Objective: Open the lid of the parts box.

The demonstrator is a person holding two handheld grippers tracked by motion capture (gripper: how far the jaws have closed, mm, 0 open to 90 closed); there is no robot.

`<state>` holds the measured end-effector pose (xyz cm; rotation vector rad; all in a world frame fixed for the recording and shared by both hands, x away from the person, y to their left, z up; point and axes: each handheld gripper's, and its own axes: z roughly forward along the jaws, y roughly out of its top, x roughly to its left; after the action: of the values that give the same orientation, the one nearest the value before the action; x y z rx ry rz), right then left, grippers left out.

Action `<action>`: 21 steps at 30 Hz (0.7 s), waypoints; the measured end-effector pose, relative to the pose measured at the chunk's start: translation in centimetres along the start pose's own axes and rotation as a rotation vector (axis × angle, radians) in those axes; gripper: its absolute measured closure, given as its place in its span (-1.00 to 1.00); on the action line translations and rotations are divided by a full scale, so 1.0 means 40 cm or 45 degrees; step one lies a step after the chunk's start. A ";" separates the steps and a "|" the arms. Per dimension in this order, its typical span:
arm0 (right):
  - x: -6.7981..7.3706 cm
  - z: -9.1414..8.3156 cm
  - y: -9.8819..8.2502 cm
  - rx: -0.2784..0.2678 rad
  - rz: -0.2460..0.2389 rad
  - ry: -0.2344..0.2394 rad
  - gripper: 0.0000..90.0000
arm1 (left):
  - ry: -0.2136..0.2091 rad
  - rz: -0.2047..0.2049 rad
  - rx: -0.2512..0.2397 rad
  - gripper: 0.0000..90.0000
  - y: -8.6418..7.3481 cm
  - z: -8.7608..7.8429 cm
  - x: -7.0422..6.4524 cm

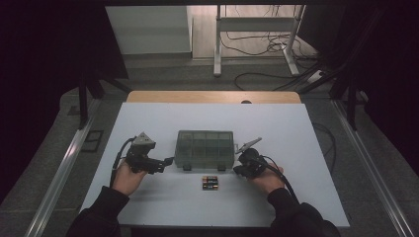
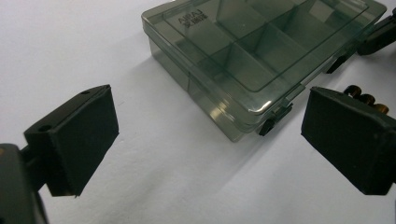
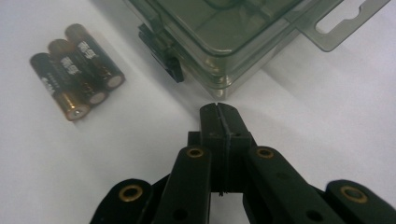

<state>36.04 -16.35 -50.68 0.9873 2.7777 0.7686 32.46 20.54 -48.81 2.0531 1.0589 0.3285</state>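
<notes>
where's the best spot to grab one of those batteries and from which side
Take the outermost battery of the three, the one nearest the organizer box, around mid-body. Probably come straight down from above, jaws across its width. They lie flat on the table, side by side and touching, so only an outer one offers a free flank. The right gripper is shut and must open first.
</notes>
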 end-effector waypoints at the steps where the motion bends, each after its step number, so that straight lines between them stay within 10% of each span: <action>1: -0.002 0.003 0.001 0.005 0.001 -0.007 0.97 | 0.007 0.009 0.004 -0.91 0.000 0.002 -0.003; 21: -0.001 -0.010 0.006 -0.038 -0.013 -0.018 0.97 | 0.001 0.003 -0.020 -0.97 -0.010 -0.001 -0.010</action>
<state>36.11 -16.38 -50.20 0.9689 2.7486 0.7961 31.98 20.39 -49.03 2.0406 1.0516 0.3375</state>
